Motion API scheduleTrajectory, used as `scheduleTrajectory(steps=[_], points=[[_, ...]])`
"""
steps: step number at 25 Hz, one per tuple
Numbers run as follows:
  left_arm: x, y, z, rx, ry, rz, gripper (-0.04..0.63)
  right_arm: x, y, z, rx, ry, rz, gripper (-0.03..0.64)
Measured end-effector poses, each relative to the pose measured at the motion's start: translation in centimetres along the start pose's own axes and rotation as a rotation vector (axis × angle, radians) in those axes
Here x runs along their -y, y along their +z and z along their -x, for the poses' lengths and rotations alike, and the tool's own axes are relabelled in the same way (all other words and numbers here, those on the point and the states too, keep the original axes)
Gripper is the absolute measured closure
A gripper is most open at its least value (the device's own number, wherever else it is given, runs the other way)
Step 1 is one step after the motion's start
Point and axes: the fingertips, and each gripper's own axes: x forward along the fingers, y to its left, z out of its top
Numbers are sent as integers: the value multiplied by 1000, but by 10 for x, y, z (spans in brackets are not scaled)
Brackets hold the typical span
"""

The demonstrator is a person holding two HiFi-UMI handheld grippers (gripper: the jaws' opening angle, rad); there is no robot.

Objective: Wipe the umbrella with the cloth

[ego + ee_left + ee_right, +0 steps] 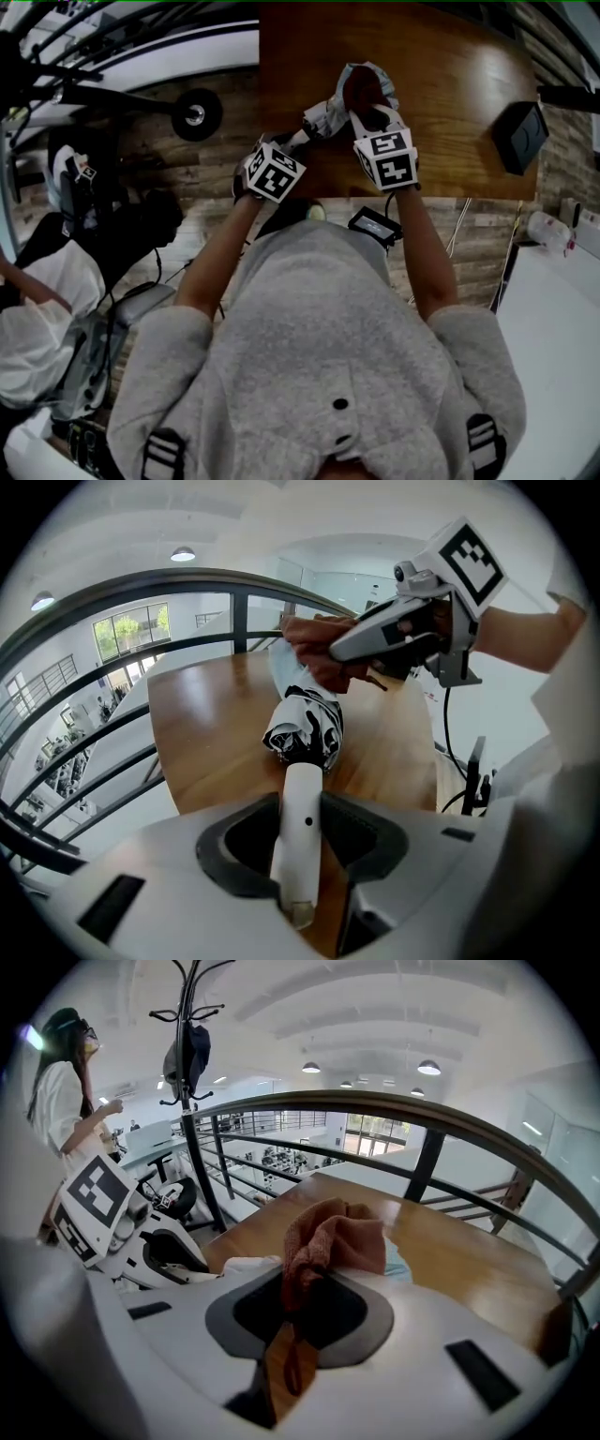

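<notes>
Umbrella (305,726) folded, lying on desk (202,733). Your left gripper (302,855) at umbrella's handle end: jaws spread, white handle (302,799) between them, not clamped. Your right gripper (314,1312) at umbrella's canopy end: jaws pinching cloth (333,1237). Risk: wipe now and loose umbrella likely slides or rolls under cloth. Thin pinch on cloth may slip; bare jaws could then scrape canopy.

Folded compact umbrella (305,726), loosely bundled black-and-white patterned canopy, white plastic handle (300,832). It lies flat on the brown wooden table (469,84), handle toward the table's near edge, tip toward its middle. Rust-red terry cloth (333,1241), bunched up, sits on the umbrella's far end, above the table.
</notes>
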Motion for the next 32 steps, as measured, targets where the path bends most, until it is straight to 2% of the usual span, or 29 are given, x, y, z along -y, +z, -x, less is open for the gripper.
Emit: scheduleTrajectory(steps=[8, 12, 18, 22, 28, 32], points=[[1, 1, 1, 5, -9, 6, 446, -66, 2, -12, -30, 155, 44, 545], [0, 2, 2, 7, -16, 5, 445, -96, 18, -14, 6, 237, 47, 545], [0, 2, 3, 19, -28, 4, 446, -110, 41, -15, 59, 362, -128, 545], [-1, 2, 4, 28, -28, 0, 446, -89, 43, -24, 63, 327, -210, 545], [2, 1, 6, 21, -32, 10, 445, -41, 38, -18, 49, 208, -250, 545], [4, 3, 3, 19, -19, 14, 445, 7, 28, -12, 56, 126, -301, 545]])
